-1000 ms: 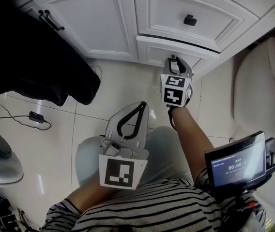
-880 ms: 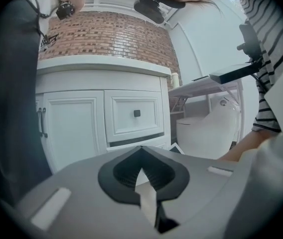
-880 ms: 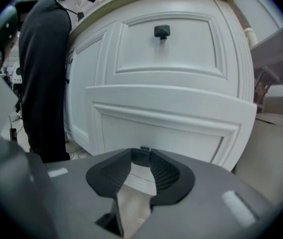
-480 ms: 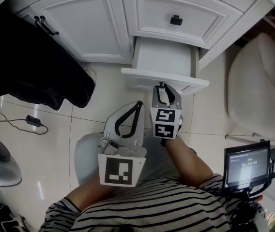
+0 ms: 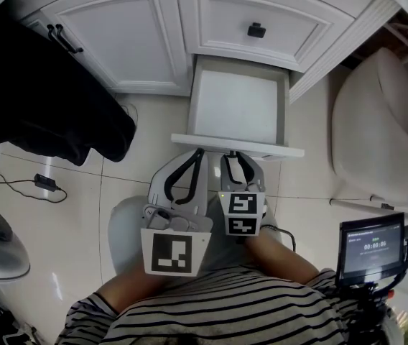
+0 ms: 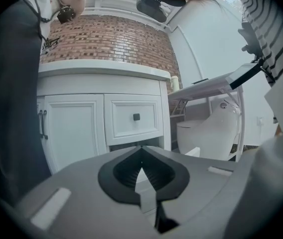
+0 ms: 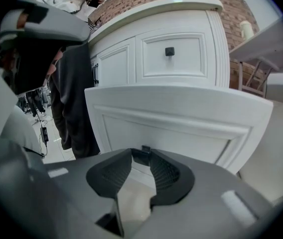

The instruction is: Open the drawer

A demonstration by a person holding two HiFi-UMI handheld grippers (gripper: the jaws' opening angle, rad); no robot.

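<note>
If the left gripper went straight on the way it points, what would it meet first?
Probably the left end of the open drawer's front panel, just ahead of the left gripper; depth is unclear.

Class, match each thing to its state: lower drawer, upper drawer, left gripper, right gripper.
Things:
1. lower drawer
2. upper drawer
3. left gripper
4. right gripper

States:
a. jaws on the knob
b. pulled out, nothing inside
c. jaws together, holding nothing
d. pushed in

Pairs: 1-b; 2-d; 3-c; 4-a
</note>
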